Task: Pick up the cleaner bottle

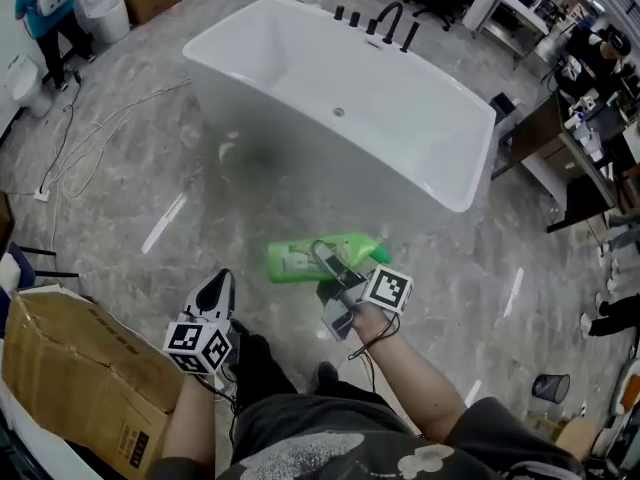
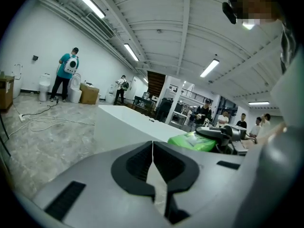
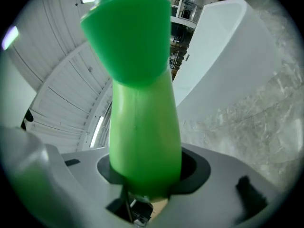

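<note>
The green cleaner bottle [image 1: 310,259] lies sideways in the air in the head view, held in my right gripper [image 1: 327,260] above the floor in front of the white bathtub [image 1: 300,58]. In the right gripper view the bottle [image 3: 142,127] fills the middle, clamped between the dark jaws, its wide green end pointing away. My left gripper [image 1: 215,293] hangs lower left of the bottle with nothing in it. In the left gripper view its black pads [image 2: 142,163] meet in a thin line, and the bottle [image 2: 194,141] shows to the right behind them.
A cardboard box [image 1: 80,368] stands at the lower left. White cables [image 1: 90,148] trail over the grey marble floor left of the tub. Black taps [image 1: 385,23] sit on the tub's far rim. Desks and people stand at the right, toilets and a person [image 1: 45,8] at the far left.
</note>
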Demonstrator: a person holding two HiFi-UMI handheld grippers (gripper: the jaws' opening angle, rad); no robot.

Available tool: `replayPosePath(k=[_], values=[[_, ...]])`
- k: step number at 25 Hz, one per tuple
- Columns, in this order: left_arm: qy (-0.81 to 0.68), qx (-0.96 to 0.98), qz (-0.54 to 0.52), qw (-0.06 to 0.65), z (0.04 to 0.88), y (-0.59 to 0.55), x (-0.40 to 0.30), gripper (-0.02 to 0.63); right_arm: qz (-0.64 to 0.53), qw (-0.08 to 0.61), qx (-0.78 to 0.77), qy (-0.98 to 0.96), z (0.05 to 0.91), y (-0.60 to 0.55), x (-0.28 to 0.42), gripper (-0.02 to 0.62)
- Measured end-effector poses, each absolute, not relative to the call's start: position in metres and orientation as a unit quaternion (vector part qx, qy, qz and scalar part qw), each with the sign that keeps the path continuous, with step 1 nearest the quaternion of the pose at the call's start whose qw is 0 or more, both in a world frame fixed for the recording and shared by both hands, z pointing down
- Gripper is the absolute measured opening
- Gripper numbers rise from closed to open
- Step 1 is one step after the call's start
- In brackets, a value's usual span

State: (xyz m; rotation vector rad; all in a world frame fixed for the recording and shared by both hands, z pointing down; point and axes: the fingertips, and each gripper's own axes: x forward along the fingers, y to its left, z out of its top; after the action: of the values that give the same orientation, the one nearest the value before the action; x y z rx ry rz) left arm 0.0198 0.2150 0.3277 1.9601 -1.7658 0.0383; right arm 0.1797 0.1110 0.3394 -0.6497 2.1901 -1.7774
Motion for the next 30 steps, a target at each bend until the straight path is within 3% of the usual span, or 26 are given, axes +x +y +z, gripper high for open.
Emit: replayPosePath(k=[11,30], values=[[-0.661,0.715,0.025,0.228,0.323,0.27,0.116,0.015,-0.61,0.123,-0.237,0.746,0.348,0.168,0.295,0.198],[-0.681,0.708,0.009,0.184,0.286,0.363,0.175,0.015,-0.601,0.116,-0.202,0.765,0.326,0.264,0.34,0.198]])
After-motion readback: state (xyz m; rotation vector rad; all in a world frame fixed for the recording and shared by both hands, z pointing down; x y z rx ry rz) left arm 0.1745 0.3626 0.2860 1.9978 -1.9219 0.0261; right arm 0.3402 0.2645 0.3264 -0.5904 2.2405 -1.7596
